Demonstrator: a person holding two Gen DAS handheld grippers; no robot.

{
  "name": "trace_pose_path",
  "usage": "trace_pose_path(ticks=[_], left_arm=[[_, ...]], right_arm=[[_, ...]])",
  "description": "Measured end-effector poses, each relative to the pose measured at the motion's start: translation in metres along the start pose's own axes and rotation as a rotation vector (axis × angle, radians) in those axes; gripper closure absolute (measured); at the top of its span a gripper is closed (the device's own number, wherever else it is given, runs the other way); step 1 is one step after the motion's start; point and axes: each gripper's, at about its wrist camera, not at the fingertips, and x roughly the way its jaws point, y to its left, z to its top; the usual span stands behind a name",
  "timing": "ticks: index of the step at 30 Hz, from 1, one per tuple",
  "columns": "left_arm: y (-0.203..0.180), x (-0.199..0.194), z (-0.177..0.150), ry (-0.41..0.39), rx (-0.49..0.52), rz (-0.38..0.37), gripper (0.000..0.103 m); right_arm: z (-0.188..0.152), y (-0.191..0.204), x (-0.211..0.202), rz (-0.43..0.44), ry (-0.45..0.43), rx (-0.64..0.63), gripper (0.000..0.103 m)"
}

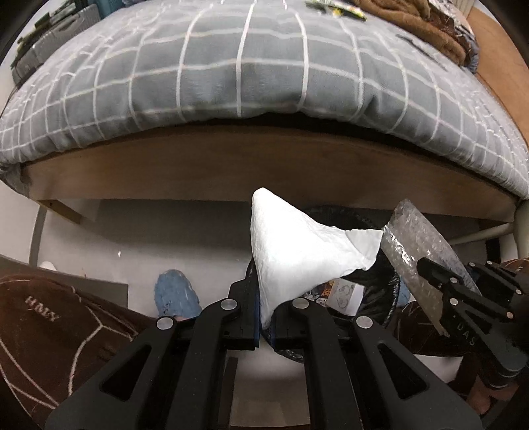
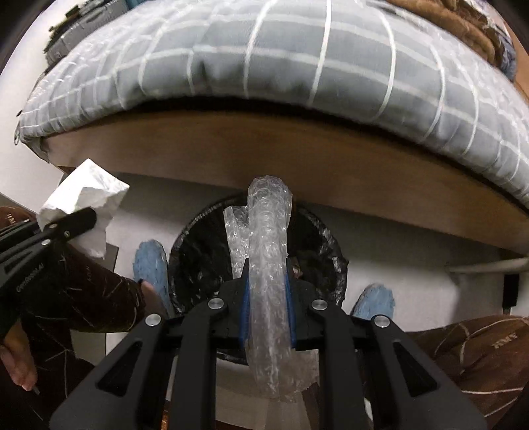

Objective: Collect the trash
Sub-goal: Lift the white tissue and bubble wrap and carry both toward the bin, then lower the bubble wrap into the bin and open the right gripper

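Observation:
My left gripper [image 1: 266, 307] is shut on a crumpled white tissue [image 1: 297, 251], held above the floor in front of the bed; the tissue also shows in the right wrist view [image 2: 86, 198]. My right gripper [image 2: 267, 297] is shut on a rolled piece of clear bubble wrap [image 2: 267, 251], directly above the black-lined trash bin [image 2: 198, 251]. In the left wrist view the bubble wrap [image 1: 416, 238] and right gripper [image 1: 463, 297] sit to the right, over the bin [image 1: 380, 287], which holds some paper trash.
A bed with a grey checked cover [image 1: 248, 72] and a wooden frame [image 1: 264, 165] stands just behind the bin. More wrappers [image 1: 334, 8] and a brown blanket [image 1: 423, 23] lie on the bed. The person's blue slippers [image 2: 148, 261] flank the bin.

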Motion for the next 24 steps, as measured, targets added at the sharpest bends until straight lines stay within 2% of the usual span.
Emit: trace_pose_path(ticks=[6, 8, 14, 24], left_arm=[[-0.003, 0.009, 0.000, 0.013, 0.016, 0.005, 0.100], [-0.004, 0.011, 0.002, 0.013, 0.014, 0.004, 0.100], [-0.008, 0.010, 0.002, 0.011, 0.017, 0.010, 0.099], [-0.034, 0.024, -0.005, 0.027, 0.059, -0.037, 0.100]], right_arm=[[-0.001, 0.002, 0.009, -0.005, 0.017, -0.008, 0.081], [-0.001, 0.004, 0.009, -0.012, 0.013, -0.010, 0.067], [0.004, -0.001, 0.000, -0.021, -0.026, 0.016, 0.039], [0.003, -0.042, -0.022, -0.042, -0.111, 0.110, 0.012]])
